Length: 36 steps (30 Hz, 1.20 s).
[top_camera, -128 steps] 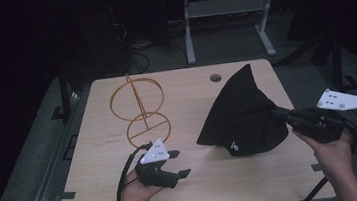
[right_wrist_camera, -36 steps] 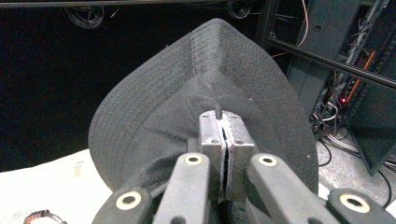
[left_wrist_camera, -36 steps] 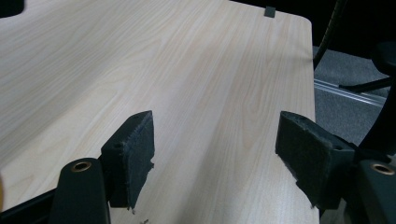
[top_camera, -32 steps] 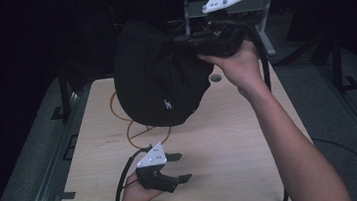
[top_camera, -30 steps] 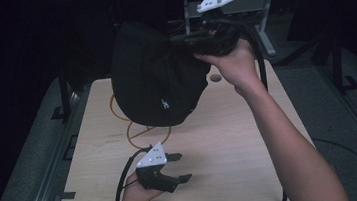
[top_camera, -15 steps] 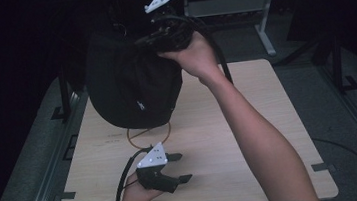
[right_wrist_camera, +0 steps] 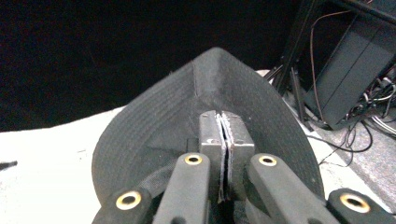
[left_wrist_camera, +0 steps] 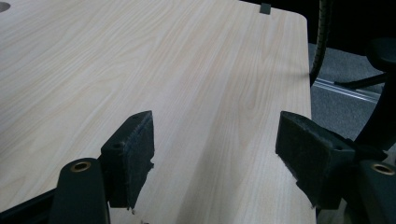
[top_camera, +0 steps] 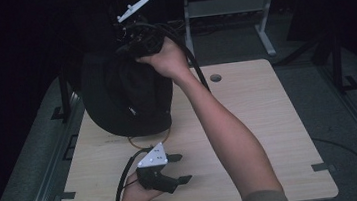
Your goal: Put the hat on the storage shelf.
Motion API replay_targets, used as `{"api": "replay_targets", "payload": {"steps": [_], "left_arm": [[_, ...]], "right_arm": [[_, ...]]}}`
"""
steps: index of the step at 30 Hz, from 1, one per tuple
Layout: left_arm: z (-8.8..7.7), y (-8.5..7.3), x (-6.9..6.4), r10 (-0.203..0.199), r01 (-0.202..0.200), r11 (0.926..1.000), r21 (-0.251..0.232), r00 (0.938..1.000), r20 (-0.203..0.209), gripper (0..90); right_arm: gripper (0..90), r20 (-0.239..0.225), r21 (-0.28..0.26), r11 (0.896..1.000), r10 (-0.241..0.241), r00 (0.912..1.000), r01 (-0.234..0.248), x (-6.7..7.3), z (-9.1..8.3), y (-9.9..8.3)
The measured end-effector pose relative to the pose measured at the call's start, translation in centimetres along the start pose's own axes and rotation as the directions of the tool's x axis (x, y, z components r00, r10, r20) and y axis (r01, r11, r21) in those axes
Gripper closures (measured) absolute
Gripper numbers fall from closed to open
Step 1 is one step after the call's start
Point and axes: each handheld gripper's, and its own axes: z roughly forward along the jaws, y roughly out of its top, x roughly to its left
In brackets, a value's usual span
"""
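You are resting the left gripper [top_camera: 176, 168] on the near part of the wooden table [top_camera: 269, 121], jaws standing wide with nothing between them; in the left gripper view bare woodgrain is showing between the felt pads [left_wrist_camera: 133, 149].

Just beyond it, a gold wire stand [top_camera: 145, 141] is peeking out from under the hat (mostly hidden, only the lower ring arc is readable).

Moving right: you are holding the black bucket hat [top_camera: 125, 93] up over the far-left part of the table, above that stand, with the right gripper [top_camera: 127, 40]. Its jaws are pinched fully together on the brim fabric; the right gripper view is showing the pads closed tight with the stitched brim [right_wrist_camera: 205, 107] spreading out beyond them.

Handling, as a judgement: the hat is looking soft, light and floppy, so it is sagging from the single pinch point and the crown is hanging open downward. It should not slip easily from felt pads, and nothing about it seems fragile. The brim edge is the sensible place to grip (thin, stitched, stiffer than the crown); grabbing the crown would just bunch the cloth.

Containers: none on the table; the hat's own hollow seems empty, though its inside is too dark to tell.
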Motion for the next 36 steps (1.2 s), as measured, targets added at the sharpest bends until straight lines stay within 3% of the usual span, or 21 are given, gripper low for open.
{"api": "replay_targets", "payload": {"steps": [5,17,23,24,25,29,30,34,36], "left_arm": [[0.1,0.0,-0.1,0.000,0.000,1.0000,-0.003,1.0000,0.006,27.6],[0.5,0.1,-0.4,0.041,-0.042,0.9988,0.024,0.9988,0.024,28.7],[0.6,0.2,-0.6,0.042,-0.043,0.9987,0.030,0.9987,0.030,28.6],[0.6,0.3,-0.7,0.041,-0.042,0.9987,0.029,0.9986,0.033,28.6],[0.6,0.3,-0.7,0.041,-0.042,0.9987,0.029,0.9986,0.033,28.6],[0.7,0.3,-0.7,0.044,-0.045,0.9987,0.024,0.9986,0.028,28.3],[0.7,0.2,-0.7,0.039,-0.039,0.9991,0.019,0.9988,0.028,28.3],[0.8,0.2,-0.7,0.038,-0.039,0.9991,0.016,0.9989,0.027,28.2],[0.7,0.3,-0.7,0.035,-0.036,0.9993,0.012,0.9989,0.032,28.2]], "right_arm": [[88.4,-0.006,0.020,1.000,-0.006,1.0000,0.006,0.0,1.6,0.3],[88.1,0.004,0.114,0.993,-0.016,0.9999,0.016,0.2,6.3,0.3],[85.9,0.027,0.153,0.986,-0.066,0.9974,0.062,1.0,7.6,-0.1],[68.5,0.018,0.147,0.988,-0.051,0.9985,0.048,1.1,7.9,-0.3],[64.0,0.018,0.146,0.989,-0.042,0.9989,0.039,1.0,8.0,-0.3],[53.2,0.003,0.128,0.992,-0.018,0.9998,0.018,1.0,7.5,-0.6],[50.8,0.002,0.117,0.993,-0.033,0.9995,0.033,0.9,7.3,-0.7],[45.6,0.001,0.108,0.994,-0.017,0.9999,0.017,0.7,6.7,-1.0],[41.9,-0.006,0.065,0.998,0.006,1.0000,-0.006,0.4,5.6,-1.5]]}}
